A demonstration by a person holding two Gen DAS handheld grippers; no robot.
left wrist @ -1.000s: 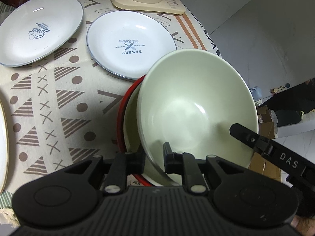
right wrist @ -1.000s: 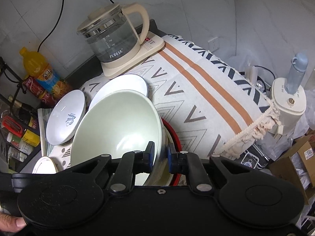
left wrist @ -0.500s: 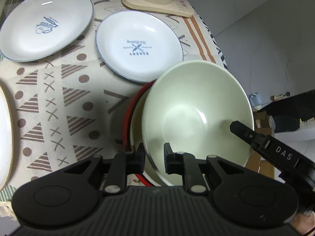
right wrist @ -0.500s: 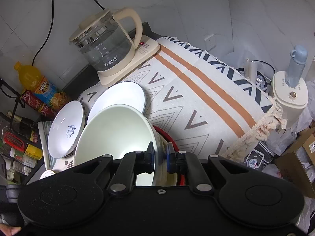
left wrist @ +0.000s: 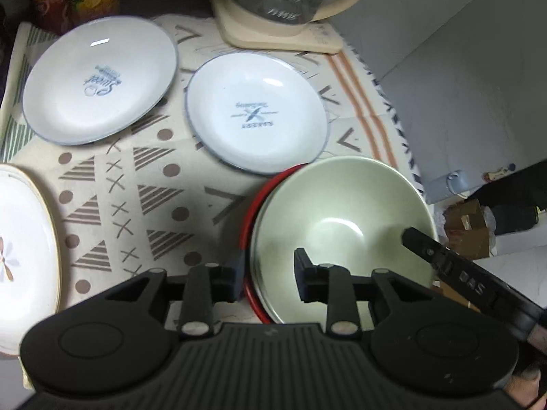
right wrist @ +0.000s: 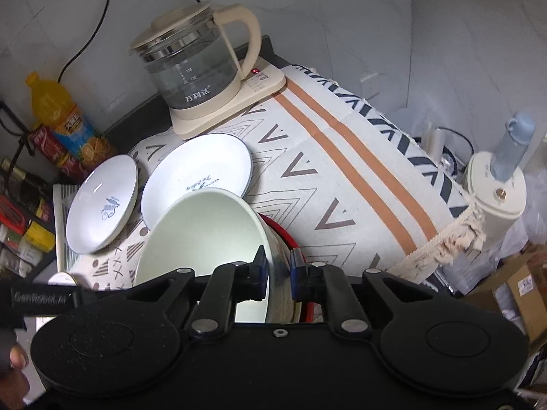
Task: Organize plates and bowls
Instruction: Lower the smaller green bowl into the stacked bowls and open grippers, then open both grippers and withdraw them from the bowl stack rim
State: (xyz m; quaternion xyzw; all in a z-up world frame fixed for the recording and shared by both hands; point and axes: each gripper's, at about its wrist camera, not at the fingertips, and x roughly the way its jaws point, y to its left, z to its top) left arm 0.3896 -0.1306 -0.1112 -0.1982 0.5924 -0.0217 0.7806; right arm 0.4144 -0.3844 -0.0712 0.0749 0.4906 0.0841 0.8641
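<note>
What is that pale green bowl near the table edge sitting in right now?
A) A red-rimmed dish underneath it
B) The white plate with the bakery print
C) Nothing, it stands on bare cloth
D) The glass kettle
A: the pale green bowl is nested inside a red-rimmed dish, whose red edge peeks out along its side, while the bakery plate and kettle lie apart, farther back.

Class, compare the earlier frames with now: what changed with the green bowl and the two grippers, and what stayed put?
The left gripper has opened, releasing the green bowl, now settled lower into the red-rimmed bowl. The right gripper stays around its rim. Both bakery plates and the kettle stayed put.
</note>
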